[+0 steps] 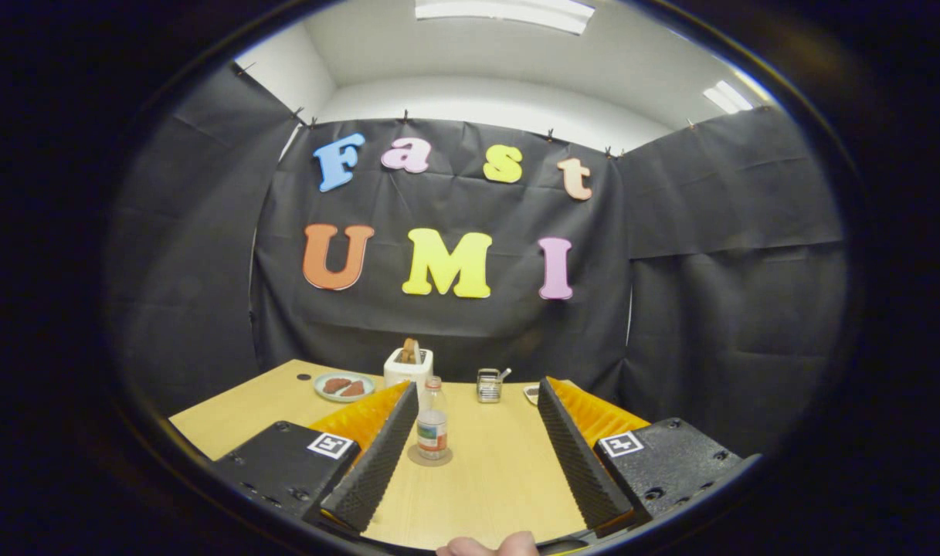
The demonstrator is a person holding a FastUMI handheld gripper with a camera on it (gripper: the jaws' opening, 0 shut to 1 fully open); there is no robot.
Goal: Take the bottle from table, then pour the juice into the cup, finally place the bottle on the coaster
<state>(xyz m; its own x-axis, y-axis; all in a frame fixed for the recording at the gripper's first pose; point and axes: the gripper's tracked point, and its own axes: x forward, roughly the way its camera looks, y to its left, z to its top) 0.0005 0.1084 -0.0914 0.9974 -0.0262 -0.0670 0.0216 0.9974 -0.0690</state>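
The hand-held gripper hovers spread wide over the worktop, holding nothing; the bottle stands upright on the coaster, ahead between the fingers, nearer the left one; a toaster sits beyond

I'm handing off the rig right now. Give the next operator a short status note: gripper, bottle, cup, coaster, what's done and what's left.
Gripper: open, fingers spread wide, holding nothing.
Small clear plastic bottle with a coloured label: upright on the round flat coaster, between the fingers, close to the left one, touched by neither.
Clear cup holding a utensil: beyond the fingertips on the wooden table, next to the white toaster and the blue plate.
Done: the bottle stands on the coaster; whether juice was poured cannot be told.
Left: check the cup; otherwise grasp, pour, return the bottle.
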